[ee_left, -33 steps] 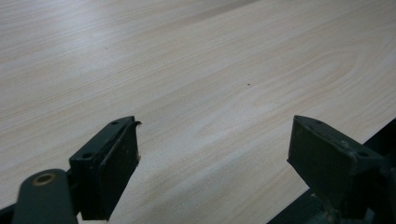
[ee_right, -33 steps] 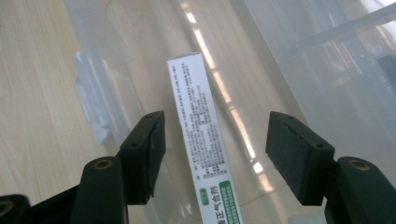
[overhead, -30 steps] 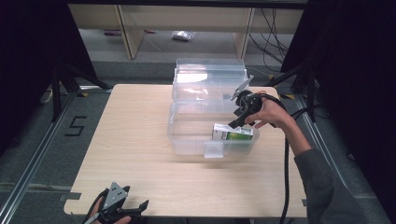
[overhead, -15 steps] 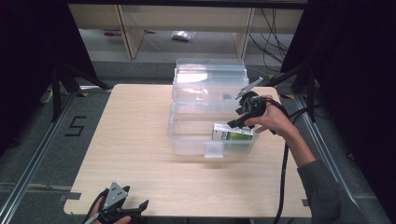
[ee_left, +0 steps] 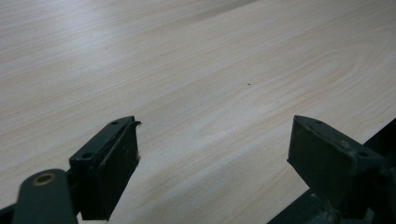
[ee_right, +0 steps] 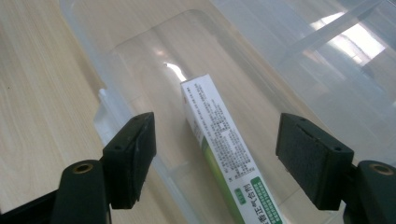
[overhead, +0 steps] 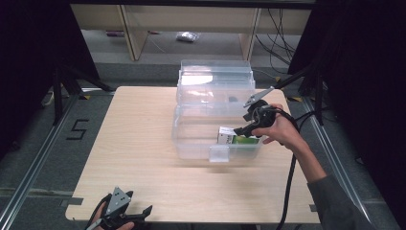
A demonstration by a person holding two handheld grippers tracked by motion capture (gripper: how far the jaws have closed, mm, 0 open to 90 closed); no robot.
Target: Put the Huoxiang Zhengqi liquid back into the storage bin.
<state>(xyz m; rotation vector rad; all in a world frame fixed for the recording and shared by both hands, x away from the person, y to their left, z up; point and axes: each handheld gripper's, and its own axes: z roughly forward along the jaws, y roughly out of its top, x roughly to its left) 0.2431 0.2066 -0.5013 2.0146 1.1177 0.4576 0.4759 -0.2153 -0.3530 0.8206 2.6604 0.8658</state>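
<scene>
A clear plastic bin [overhead: 191, 143] stands on the wooden table, its lid tipped open at the back. A white and green box [overhead: 239, 138] lies flat inside it near the right wall. My right gripper [overhead: 245, 122] hovers just above that box, open, with nothing between its jaws. In the right gripper view the box [ee_right: 224, 144] lies below the gap between the fingers of my right gripper [ee_right: 215, 154], apart from both. My left gripper [overhead: 136, 215] rests at the table's front left edge, and in the left gripper view it [ee_left: 215, 154] stands open over bare wood.
The bin's near wall has a small handle tab [overhead: 219, 153]. The light wooden table [overhead: 134, 134] stretches left of the bin. Behind the table stands a low shelf unit [overhead: 191, 19]. A black cable [overhead: 289, 177] trails from my right gripper along the forearm.
My right gripper has drawn back a little toward the near right, staying open above the box. The box and my left gripper have not moved.
</scene>
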